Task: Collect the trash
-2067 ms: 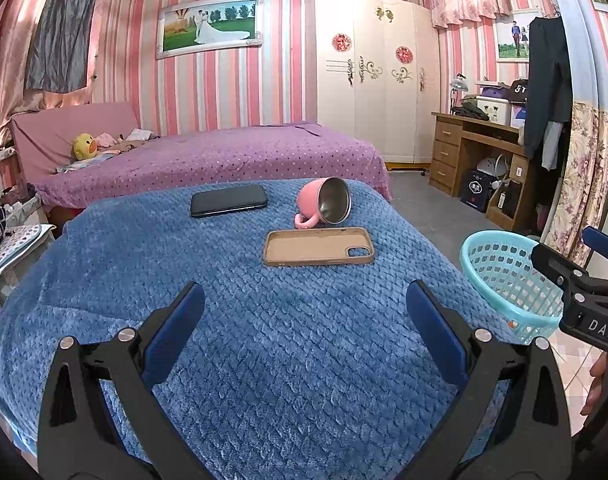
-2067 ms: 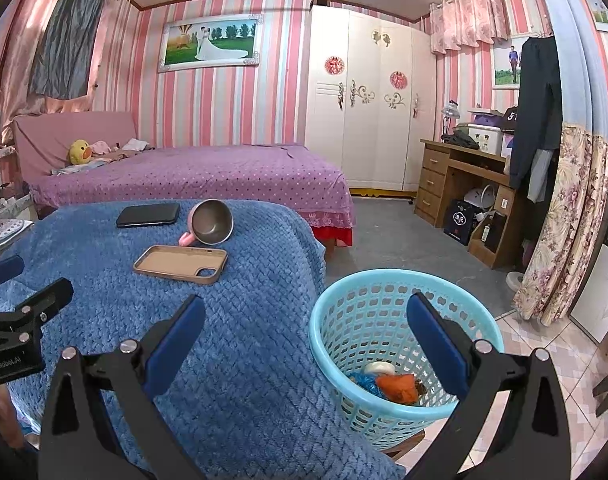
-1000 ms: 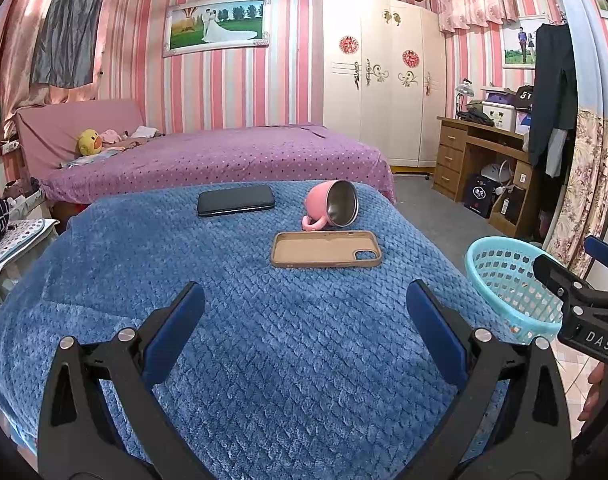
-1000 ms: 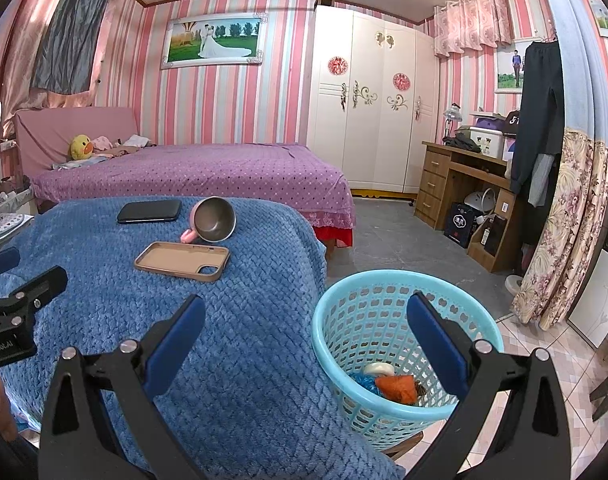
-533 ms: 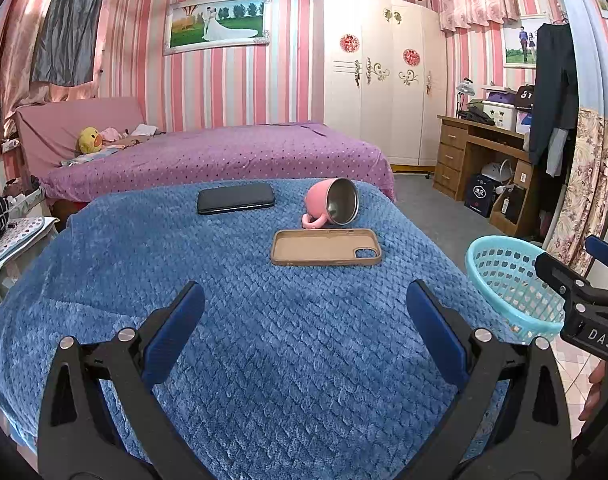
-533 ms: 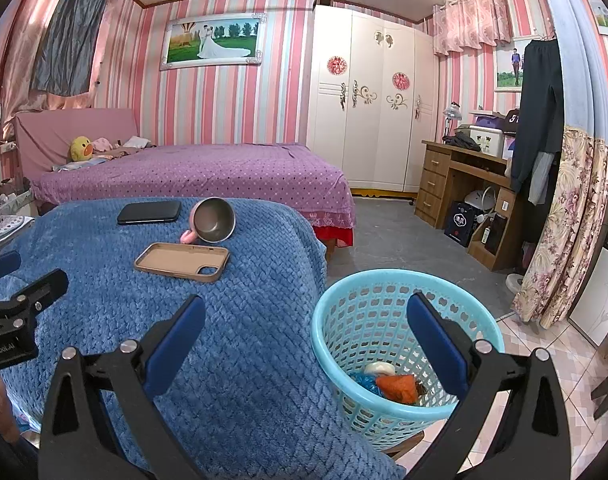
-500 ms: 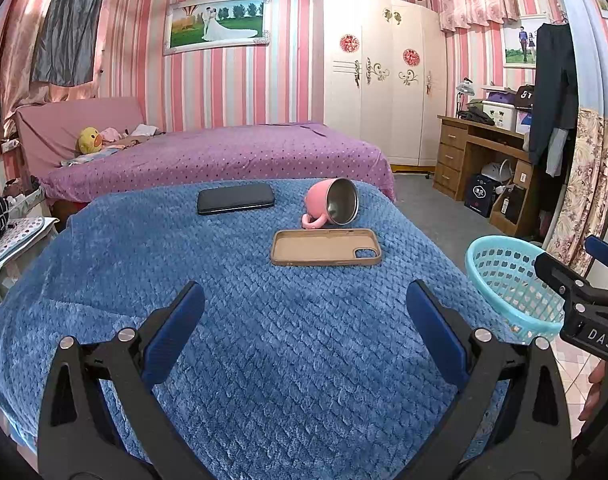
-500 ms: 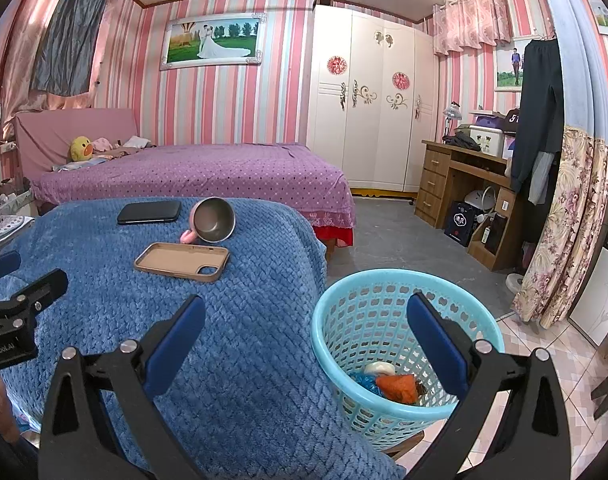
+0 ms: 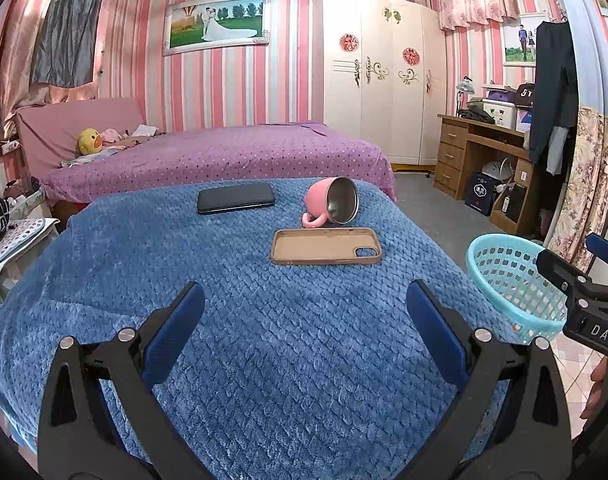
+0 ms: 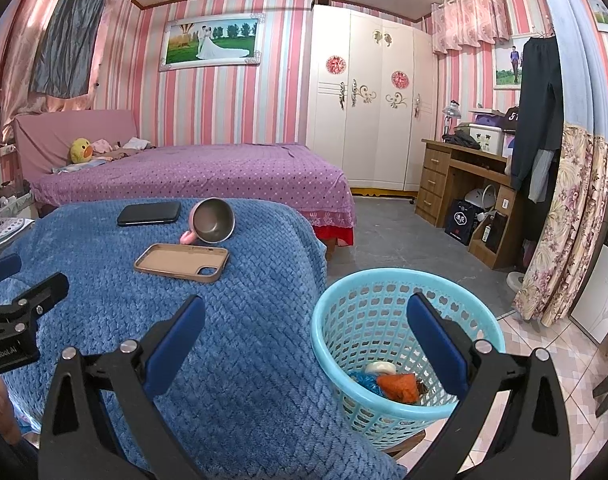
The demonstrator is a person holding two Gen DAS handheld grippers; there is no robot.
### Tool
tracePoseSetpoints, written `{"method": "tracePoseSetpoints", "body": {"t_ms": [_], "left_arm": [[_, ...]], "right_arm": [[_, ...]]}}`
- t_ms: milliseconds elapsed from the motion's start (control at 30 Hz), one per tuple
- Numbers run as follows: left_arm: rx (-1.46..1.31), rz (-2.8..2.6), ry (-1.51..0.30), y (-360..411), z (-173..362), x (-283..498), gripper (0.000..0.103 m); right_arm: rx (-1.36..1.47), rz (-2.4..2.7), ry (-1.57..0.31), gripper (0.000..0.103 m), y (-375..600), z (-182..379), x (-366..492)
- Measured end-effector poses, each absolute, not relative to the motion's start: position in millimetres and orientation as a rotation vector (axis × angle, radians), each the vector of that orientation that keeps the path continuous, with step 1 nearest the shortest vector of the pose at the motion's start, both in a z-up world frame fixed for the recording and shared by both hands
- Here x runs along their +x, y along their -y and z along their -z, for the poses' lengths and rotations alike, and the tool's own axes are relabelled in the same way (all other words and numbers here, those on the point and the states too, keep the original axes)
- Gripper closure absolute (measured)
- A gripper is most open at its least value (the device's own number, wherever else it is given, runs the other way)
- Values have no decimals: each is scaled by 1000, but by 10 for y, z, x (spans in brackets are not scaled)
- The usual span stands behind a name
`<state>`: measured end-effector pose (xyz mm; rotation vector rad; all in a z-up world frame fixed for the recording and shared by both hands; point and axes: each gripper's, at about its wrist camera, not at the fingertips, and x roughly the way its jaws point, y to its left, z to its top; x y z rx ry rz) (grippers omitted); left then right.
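A light-blue plastic basket (image 10: 360, 312) stands on the floor right of the blue blanket-covered surface (image 10: 232, 340). It holds an orange scrap (image 10: 398, 386), a white piece (image 10: 380, 368) and a blue scrap (image 10: 364, 380). The basket also shows in the left wrist view (image 9: 504, 276). My left gripper (image 9: 304, 320) is open and empty above the blanket (image 9: 264, 340). My right gripper (image 10: 304, 320) is open and empty, over the blanket's right edge and the basket.
On the blanket lie a tan phone case (image 9: 326, 246), a tipped pink mug (image 9: 334, 204) and a black phone (image 9: 236, 198). A purple bed (image 9: 224, 156) is behind. A wooden desk (image 10: 464, 184) and curtain (image 10: 564, 232) stand at the right.
Both views have risen and steadied slightly over the last two seconds. Both grippers stay open. Nothing on the blanket has moved.
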<state>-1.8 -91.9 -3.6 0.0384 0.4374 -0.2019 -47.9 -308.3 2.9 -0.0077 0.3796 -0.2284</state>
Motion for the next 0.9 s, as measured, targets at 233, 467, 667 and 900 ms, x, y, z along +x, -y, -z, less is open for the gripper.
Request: {"method": "tracePoseSetpoints", "body": {"t_ms": [233,467,667,900], "left_arm": [[39,203,-437,917,39,-16,5],[38,203,-436,915,40,-18,5],[36,200,-434,909,44,-20,5],[37,198,-434,905,41,-20,5]], "right_arm": [[-8,229,-380,5,3087,-28,-480],[-8,229,-380,5,3090,-31,-481],[-8,228,-380,5,3090,-32,-482],[-5,226,-381,5,3081,-10,-480]]}}
